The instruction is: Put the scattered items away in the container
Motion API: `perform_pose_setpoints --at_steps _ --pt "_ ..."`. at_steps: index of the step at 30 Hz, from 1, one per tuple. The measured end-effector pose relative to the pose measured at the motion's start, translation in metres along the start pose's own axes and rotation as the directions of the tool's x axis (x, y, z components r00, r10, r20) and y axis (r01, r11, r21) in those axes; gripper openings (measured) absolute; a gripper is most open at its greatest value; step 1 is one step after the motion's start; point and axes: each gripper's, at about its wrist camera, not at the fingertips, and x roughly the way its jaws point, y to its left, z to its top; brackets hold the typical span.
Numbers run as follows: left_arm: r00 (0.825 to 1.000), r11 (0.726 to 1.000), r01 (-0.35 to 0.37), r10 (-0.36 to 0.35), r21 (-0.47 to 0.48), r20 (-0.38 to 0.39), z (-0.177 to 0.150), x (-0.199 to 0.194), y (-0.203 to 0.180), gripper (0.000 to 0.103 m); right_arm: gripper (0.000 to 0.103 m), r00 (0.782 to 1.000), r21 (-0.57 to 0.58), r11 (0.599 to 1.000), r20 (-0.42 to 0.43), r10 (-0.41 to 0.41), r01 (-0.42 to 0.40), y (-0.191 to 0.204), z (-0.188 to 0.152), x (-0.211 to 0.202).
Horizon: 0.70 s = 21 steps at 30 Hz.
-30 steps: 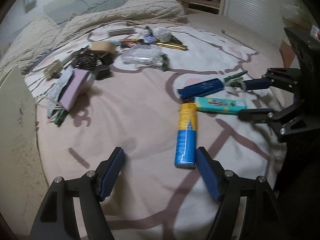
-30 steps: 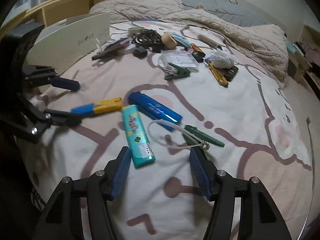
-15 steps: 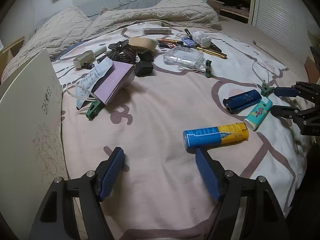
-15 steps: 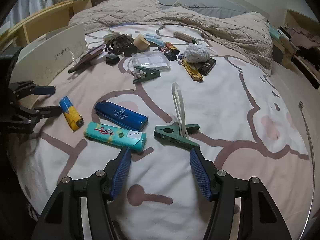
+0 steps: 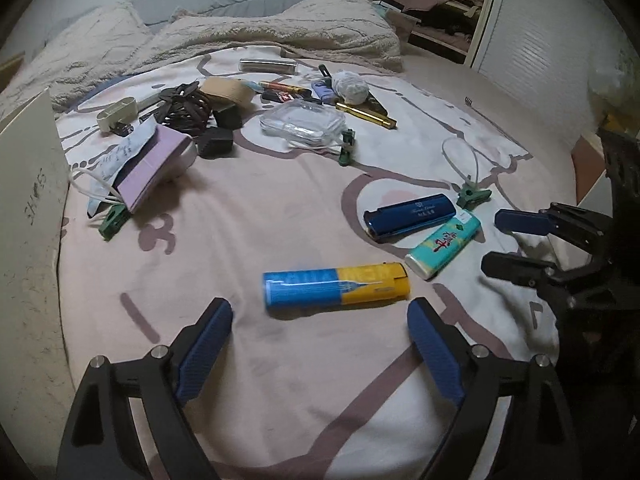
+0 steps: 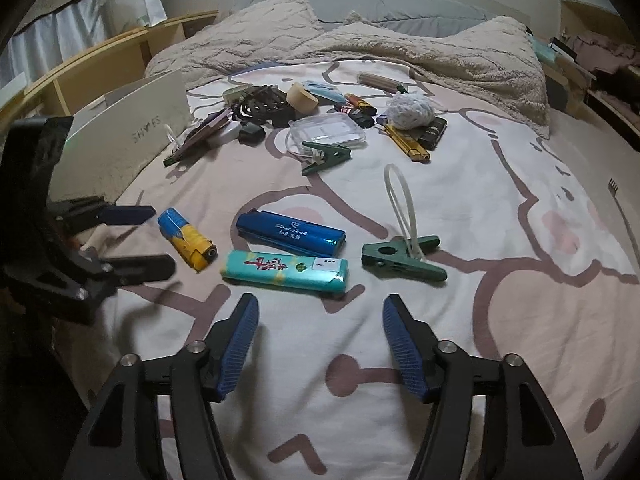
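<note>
Bed: a pink and white patterned sheet (image 5: 248, 208) is spread under everything; a beige blanket (image 6: 400, 52) is bunched at the far end.
Clutter at the back: a clear plastic case (image 5: 303, 123), a purple box (image 5: 154, 168), black cables (image 5: 188, 108) and a white ball of string (image 6: 411, 111) are seen together.
Container: a white box (image 6: 120, 136) is stood at the left side of the bed.
Lighters: a blue and yellow lighter (image 5: 336, 286), a teal lighter (image 6: 285, 272) and a dark blue lighter (image 6: 291, 233) are laid close together.
Clip: a green clip (image 6: 402, 259) with a white cable tie is laid beside them.
Left gripper (image 5: 320, 328): jaws spread wide, nothing held, just short of the blue and yellow lighter.
Right gripper (image 6: 320, 328): jaws released, nothing touched, near the teal lighter.
</note>
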Motion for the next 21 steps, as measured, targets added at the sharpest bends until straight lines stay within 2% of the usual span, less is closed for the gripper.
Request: perform_pose_setpoints --at_steps 6,10,15,21 --pt "1.000 1.000 -0.009 0.009 -0.020 0.020 0.001 0.004 -0.005 0.094 0.070 1.000 0.030 1.000 0.010 0.005 -0.005 -0.001 -0.003 0.001" --pt "1.000 1.000 -0.010 0.011 -0.023 0.027 0.002 0.007 -0.009 0.095 0.083 1.000 0.039 0.999 0.018 0.010 -0.010 -0.004 -0.006 0.003" --pt "0.998 0.999 -0.037 0.038 -0.040 0.040 0.002 0.012 -0.012 0.095 0.083 1.000 0.042 0.999 0.026 0.007 -0.008 -0.005 -0.010 0.004" --pt "0.997 0.997 -0.065 0.067 -0.051 0.048 0.001 0.019 -0.013 0.100 0.097 0.999 0.029 0.999 0.040 0.022 -0.024 -0.001 -0.013 0.009"
